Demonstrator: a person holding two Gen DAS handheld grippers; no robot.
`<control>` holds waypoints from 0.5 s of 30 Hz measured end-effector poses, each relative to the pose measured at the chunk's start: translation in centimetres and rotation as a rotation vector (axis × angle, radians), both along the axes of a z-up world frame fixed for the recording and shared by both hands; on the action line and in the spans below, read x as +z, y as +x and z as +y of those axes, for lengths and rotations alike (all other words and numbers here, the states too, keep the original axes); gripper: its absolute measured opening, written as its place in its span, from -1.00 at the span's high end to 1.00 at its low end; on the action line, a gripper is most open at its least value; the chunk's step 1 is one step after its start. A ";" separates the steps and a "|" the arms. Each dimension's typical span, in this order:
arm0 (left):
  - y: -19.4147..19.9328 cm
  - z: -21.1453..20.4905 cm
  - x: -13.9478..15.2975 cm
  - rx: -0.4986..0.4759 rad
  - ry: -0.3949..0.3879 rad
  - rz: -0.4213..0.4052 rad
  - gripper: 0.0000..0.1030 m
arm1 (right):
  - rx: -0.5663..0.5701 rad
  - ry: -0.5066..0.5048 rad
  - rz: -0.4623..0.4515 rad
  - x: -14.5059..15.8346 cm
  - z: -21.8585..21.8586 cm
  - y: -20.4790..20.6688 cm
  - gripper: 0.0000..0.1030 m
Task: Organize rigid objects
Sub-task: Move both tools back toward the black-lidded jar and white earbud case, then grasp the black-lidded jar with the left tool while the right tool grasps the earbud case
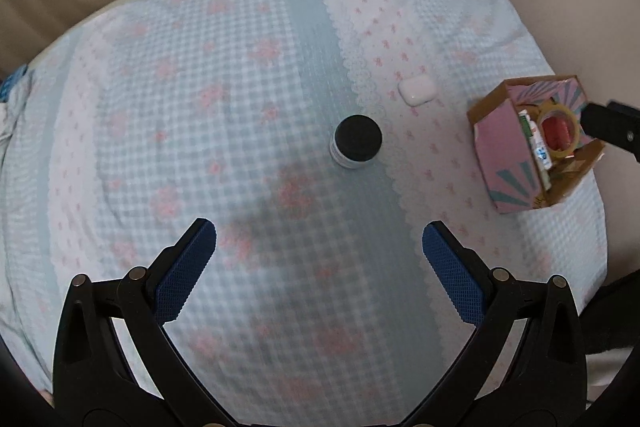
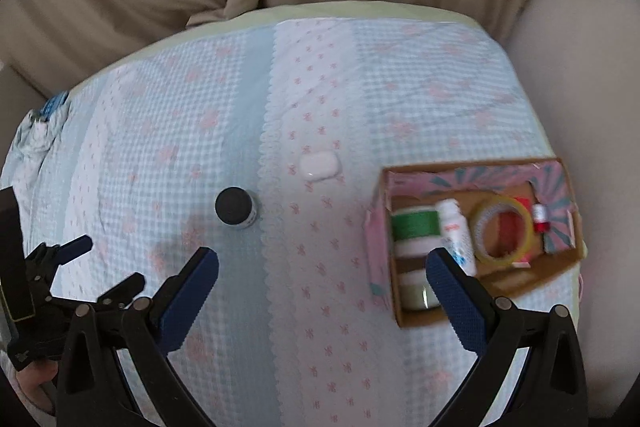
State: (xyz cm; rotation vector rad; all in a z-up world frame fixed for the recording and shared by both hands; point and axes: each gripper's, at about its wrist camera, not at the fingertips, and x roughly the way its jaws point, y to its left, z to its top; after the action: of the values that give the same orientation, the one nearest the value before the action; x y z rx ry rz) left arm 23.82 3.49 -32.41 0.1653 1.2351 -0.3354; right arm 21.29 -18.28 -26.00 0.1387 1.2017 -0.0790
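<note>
The left gripper (image 1: pixel 319 243) hangs wide open and empty above the cloth (image 1: pixel 240 75); the right gripper (image 2: pixel 322 271) likewise. Farther off stands a black-capped jar (image 1: pixel 357 141), a white case (image 1: pixel 416 89) beyond it, and the box (image 1: pixel 504 147) at right.

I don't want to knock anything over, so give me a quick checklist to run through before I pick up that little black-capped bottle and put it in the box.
1. Left gripper open and holding nothing: ok.
2. Right gripper open and holding nothing: ok.
3. Bottle upright, standing alone on the cloth: ok.
4. White case apart from the bottle, out of the grasp path: ok.
5. Box open on top: ok.
6. Free room in the box beside the tape roll and the other items: cannot tell; it looks crowded.
</note>
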 end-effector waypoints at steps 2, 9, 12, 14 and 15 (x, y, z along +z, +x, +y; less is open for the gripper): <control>1.0 -0.6 -1.3 -0.007 0.011 0.011 -1.00 | 0.031 0.000 0.016 -1.3 0.2 1.8 -1.00; 3.8 -3.4 -6.2 -0.055 0.029 0.040 -0.99 | 0.101 0.007 0.063 -6.7 0.3 8.3 -1.00; 4.8 -4.6 -8.3 -0.061 0.026 0.032 -0.99 | 0.118 0.018 0.088 -9.6 0.1 10.7 -1.00; 5.6 -5.2 -9.7 -0.060 0.018 0.021 -0.98 | 0.131 0.012 0.108 -11.9 -0.1 12.3 -1.00; 6.0 -5.5 -10.5 -0.059 0.015 0.016 -0.96 | 0.135 0.010 0.117 -12.6 -0.1 12.8 -0.94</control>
State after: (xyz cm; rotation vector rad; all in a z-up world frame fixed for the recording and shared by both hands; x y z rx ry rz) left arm 29.84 -2.01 -42.87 0.2126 1.2508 -0.3797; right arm 34.08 -18.41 -38.63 0.0624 1.3251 0.0374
